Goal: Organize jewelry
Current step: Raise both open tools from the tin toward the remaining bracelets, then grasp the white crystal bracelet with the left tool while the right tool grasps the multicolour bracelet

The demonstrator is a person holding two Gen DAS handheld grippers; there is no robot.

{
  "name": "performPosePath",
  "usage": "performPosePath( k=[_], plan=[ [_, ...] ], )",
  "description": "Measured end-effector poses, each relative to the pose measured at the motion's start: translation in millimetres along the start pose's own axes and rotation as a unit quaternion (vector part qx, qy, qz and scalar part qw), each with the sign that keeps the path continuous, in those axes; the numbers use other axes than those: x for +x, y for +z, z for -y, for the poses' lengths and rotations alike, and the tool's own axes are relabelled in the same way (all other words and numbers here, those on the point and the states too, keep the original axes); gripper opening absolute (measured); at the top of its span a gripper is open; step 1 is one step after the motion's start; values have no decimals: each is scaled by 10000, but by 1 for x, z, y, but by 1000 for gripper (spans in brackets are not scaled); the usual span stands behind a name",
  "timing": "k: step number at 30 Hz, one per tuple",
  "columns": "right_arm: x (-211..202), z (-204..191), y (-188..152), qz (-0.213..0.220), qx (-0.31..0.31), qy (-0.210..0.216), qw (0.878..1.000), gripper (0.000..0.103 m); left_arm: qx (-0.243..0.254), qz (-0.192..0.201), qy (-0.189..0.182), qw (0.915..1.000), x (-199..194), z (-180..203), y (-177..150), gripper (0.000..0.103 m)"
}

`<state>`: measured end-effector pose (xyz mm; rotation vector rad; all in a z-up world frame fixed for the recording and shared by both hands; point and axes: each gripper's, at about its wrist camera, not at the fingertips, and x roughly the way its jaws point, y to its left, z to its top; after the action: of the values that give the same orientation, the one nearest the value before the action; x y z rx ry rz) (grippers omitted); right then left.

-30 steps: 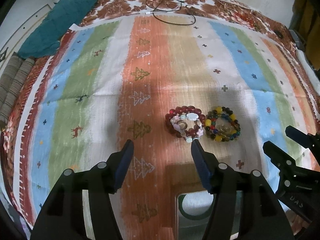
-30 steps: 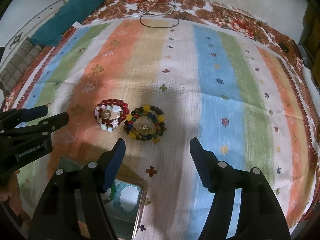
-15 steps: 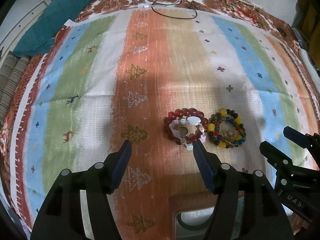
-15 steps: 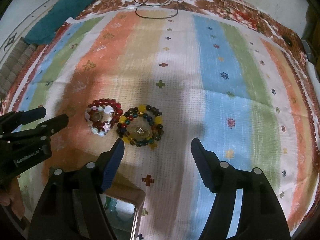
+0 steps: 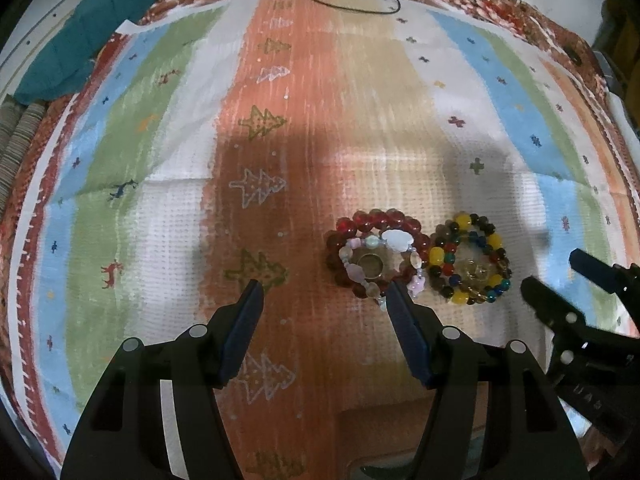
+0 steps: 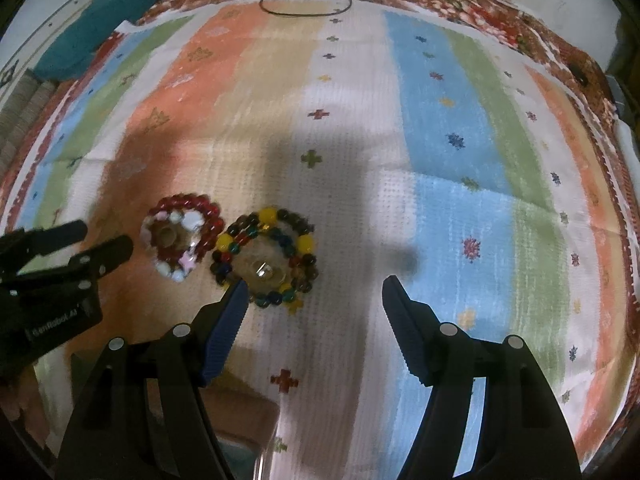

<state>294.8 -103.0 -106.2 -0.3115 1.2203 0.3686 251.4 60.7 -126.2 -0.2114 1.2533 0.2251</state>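
Two bead clusters, a dark-red glass bracelet (image 5: 370, 258) and a multicoloured bracelet (image 6: 266, 258), lie touching on the striped cloth (image 5: 160, 184); with left gripper (image 5: 322, 296) and right gripper (image 6: 314, 294) fingers apart and empty, I should straddle one rim.

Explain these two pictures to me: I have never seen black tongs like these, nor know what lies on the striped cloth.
No robot here: a person holds a two-finger gripper in each hand, each carrying a fisheye camera that looks along its fingers. One picture is from the left gripper, the other from the right gripper. Both are open and hold nothing. On the striped cloth lie a red bead bracelet and a multicoloured bead bracelet, side by side. A teal cloth lies at the far left.
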Motion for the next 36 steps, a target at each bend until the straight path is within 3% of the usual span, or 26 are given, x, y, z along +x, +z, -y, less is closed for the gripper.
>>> performPosePath(
  k=[5,7,11,18,21,23,28,36],
  plan=[
    [10,0,3,-105,-29,-3,9999,69,13,-39,-35,10000,7,2,3,63],
    [13,-1,3,-149,-46,8,9999,63,27,-67,-48,10000,10,3,5,62],
    [18,-1,5,-203,-35,19,9998,61,25,-138,-25,9999,19,4,8,61],
    [30,-2,8,-340,-53,57,9994,51,54,-251,-90,9996,33,5,12,47],
    [36,-3,9,-407,-72,62,9991,44,56,-276,-139,9995,37,6,12,36],
    [40,-3,10,-460,-97,70,9989,36,60,-264,-192,9994,37,7,13,22],
    [45,-5,11,-506,-164,171,9984,18,41,-253,-194,9995,36,8,13,19],
    [43,-10,13,-437,-282,149,9985,10,-92,-201,-236,9995,30,4,12,10]
  ],
)
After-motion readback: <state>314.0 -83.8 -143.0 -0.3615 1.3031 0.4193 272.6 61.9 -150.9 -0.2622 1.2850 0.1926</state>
